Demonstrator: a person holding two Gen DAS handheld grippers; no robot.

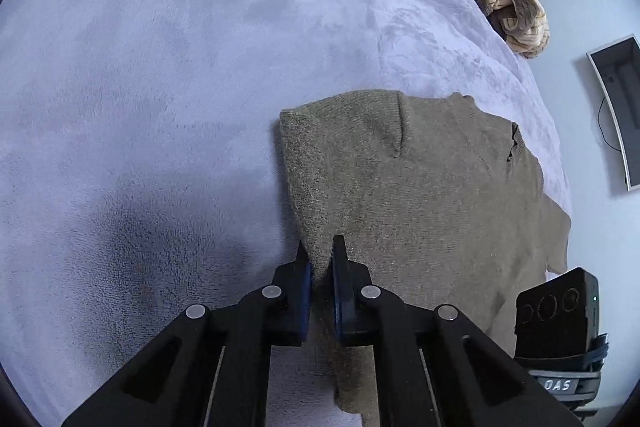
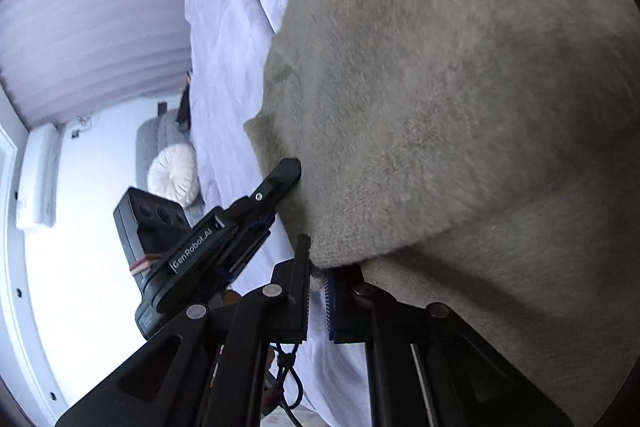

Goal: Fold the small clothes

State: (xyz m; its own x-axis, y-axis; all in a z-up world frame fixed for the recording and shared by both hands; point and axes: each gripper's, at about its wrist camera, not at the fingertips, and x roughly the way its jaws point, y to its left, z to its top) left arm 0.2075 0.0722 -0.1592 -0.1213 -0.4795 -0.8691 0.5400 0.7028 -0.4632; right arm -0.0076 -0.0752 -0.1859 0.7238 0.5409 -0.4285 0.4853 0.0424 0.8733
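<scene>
We have the olive knit garment [image 1: 420,187] lying on the bed [image 1: 180,67], filling the centre and right of the left wrist view, with its near edge raised off the lilac cover. The left tool [image 1: 318,267] is pinched on that edge at the lower centre of the frame, a narrow ridge of knit squeezed between its blue pads. In the right wrist view the right tool [image 2: 318,267] is pressed together on another part of the same hem at the lower centre, and the cloth [image 2: 440,107] billows over the upper right of that frame, blurred. Our worry is the thin bite on both sides: only a little fabric sits in each tool, so a quick carry could drag the knit free and drop the fold half made. Because the left tool shows just left of the right one in the right wrist view, we also risk knocking the two together. Uneven pulling would skew the fold line, and the plush cover could rub and bunch the lower layer.
</scene>
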